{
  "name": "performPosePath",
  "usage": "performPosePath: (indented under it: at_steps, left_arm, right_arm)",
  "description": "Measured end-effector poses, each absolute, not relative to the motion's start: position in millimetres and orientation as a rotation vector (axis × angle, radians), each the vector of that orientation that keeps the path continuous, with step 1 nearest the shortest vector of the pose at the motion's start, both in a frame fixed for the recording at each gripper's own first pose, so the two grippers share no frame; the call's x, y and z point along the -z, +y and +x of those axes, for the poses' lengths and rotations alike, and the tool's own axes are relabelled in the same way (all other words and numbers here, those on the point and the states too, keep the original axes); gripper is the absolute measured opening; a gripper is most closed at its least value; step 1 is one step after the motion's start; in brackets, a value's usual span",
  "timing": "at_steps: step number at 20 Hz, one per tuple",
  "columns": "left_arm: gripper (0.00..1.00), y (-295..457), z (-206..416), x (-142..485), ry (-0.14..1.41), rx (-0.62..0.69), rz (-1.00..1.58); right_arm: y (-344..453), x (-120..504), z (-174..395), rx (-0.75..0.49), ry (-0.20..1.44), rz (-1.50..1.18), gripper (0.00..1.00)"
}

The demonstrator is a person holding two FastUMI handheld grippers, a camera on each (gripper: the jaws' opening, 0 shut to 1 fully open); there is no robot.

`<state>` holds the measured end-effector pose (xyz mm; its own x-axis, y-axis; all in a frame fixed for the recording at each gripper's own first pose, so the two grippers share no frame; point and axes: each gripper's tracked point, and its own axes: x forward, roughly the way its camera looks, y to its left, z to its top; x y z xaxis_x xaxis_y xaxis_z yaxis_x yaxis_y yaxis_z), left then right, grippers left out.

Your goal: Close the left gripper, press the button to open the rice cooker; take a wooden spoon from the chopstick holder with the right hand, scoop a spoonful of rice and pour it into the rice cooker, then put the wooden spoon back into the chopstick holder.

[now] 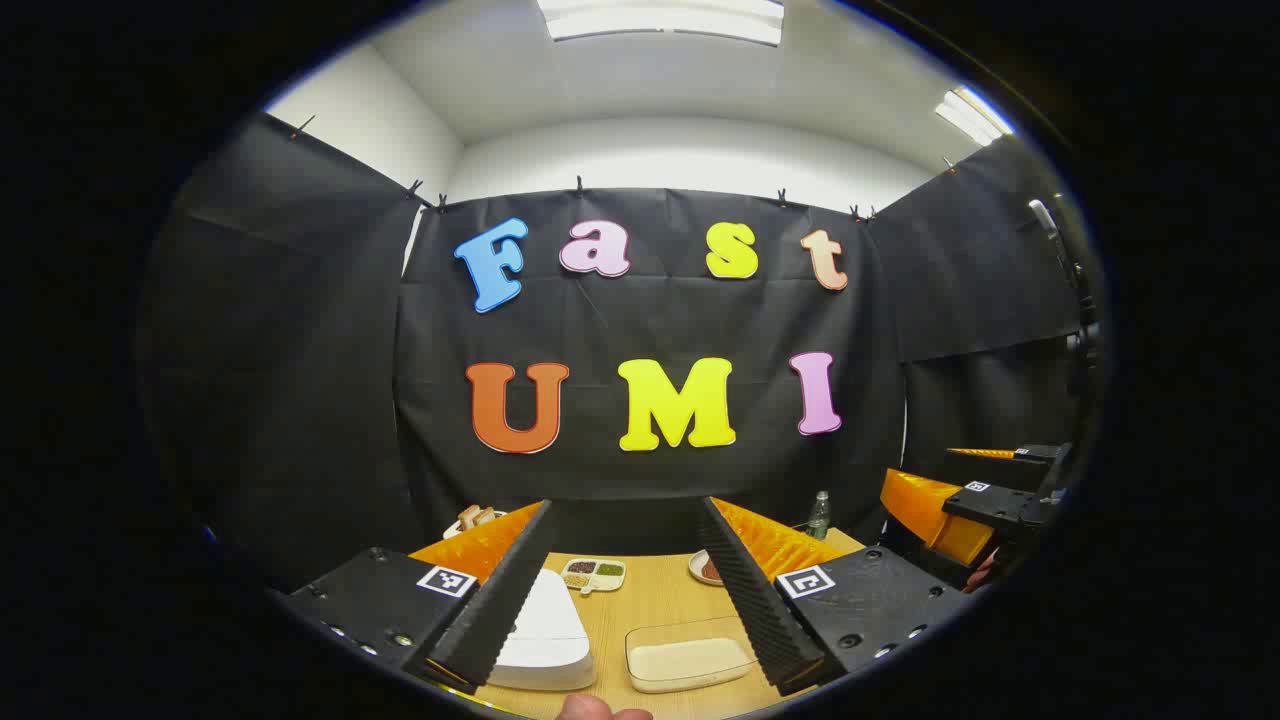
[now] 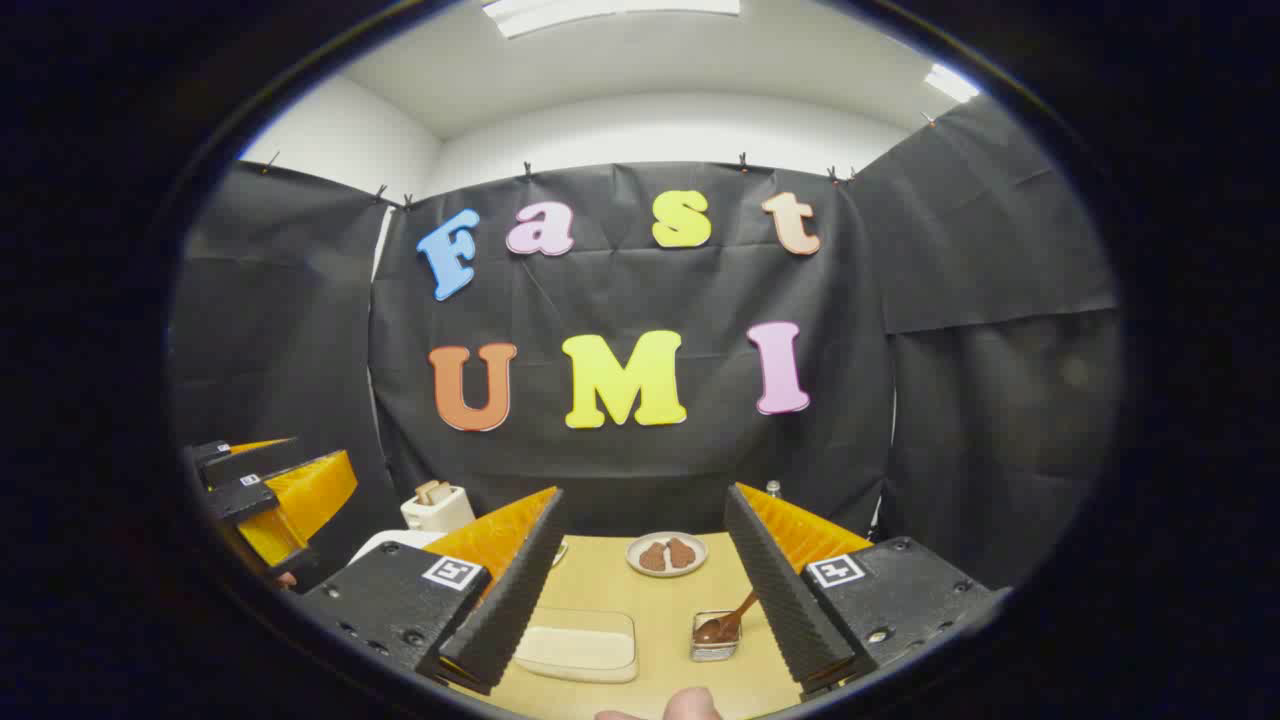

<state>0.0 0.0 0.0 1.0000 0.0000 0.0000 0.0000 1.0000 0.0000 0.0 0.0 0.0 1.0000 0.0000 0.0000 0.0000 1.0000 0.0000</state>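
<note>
Booth: black cloth walls on three sides, white ceiling with light panels above.
Table point(image 1: 660, 600): light wood, seen low between the fingers in both views.
Left claw point(image 1: 625, 580): spread wide, nothing between its fingers, held above the table's near edge.
Right claw point(image 2: 645, 570): spread wide as well, gripping nothing, also above the near edge.
Rice cooker point(image 1: 545, 630): white, lid down, at the near left of the table, partly behind the left claw's left finger.
Rice tray point(image 1: 690, 655): clear shallow container of pale rice, just right of the cooker near the front edge.
Wooden spoon point(image 2: 735, 615): leaning in a small metal chopstick holder point(image 2: 715, 640) toward the near right.
Plate point(image 2: 667, 553): holds brown pieces, near the far edge.
Divided dish point(image 1: 594, 574): small, sits behind the cooker.
Bottle point(image 1: 818, 515): at the far right corner.
</note>
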Motion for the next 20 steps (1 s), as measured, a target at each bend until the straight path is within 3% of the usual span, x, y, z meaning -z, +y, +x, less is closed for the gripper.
performPosePath:
  at_steps: [20]
  left_arm:
    - [0.94, 21, 2, 17, 0.036, -0.07, -0.006]
  right_arm:
    - [15, 11, 14, -0.03, 0.017, 0.028, 1.0]
